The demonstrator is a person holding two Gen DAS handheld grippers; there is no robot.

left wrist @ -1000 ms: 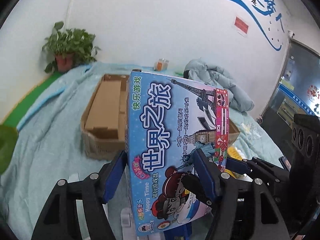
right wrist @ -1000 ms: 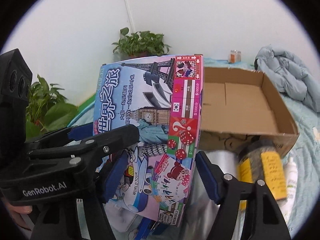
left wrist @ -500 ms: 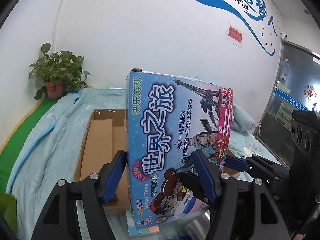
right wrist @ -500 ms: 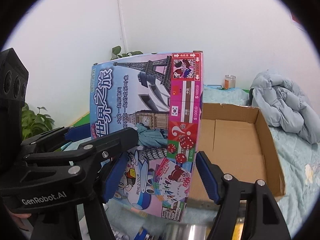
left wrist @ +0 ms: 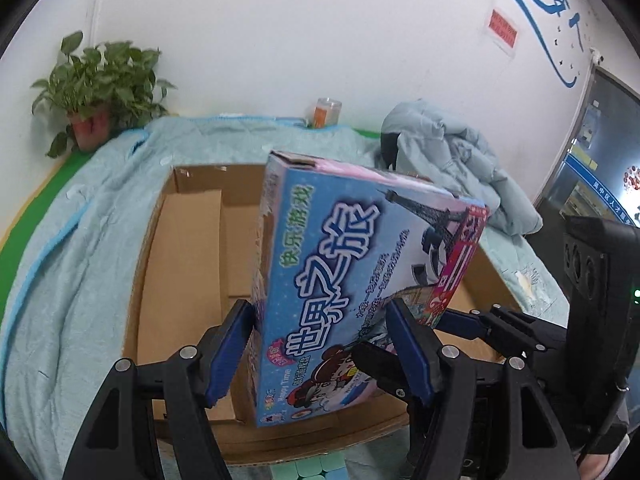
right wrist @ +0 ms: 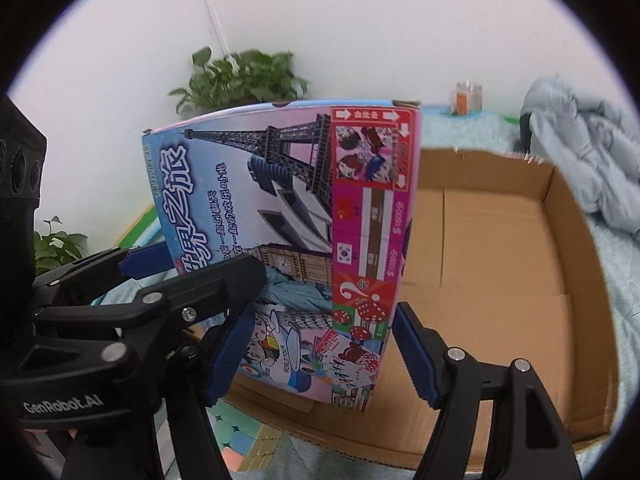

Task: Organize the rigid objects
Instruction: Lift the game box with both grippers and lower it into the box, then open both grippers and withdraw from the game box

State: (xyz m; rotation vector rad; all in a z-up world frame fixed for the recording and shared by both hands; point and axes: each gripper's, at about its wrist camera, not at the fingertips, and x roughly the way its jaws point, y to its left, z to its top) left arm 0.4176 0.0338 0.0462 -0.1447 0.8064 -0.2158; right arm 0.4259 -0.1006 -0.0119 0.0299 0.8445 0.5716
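A colourful board game box with an Eiffel Tower picture is held on edge over the open cardboard box. My left gripper is shut on its lower part. My right gripper is shut on the same game box from the other side, above the cardboard box. The game box tilts forward over the cardboard box's inside. The cardboard box's floor is bare where it shows.
A pastel cube puzzle lies in front of the cardboard box, also in the left wrist view. A crumpled grey-blue jacket, a potted plant and a small jar are at the back on the teal sheet.
Both grippers carried the game box forward and lowered it over the cardboard box, tilting it forward. The bottles and can seen in front a second ago are out of view.
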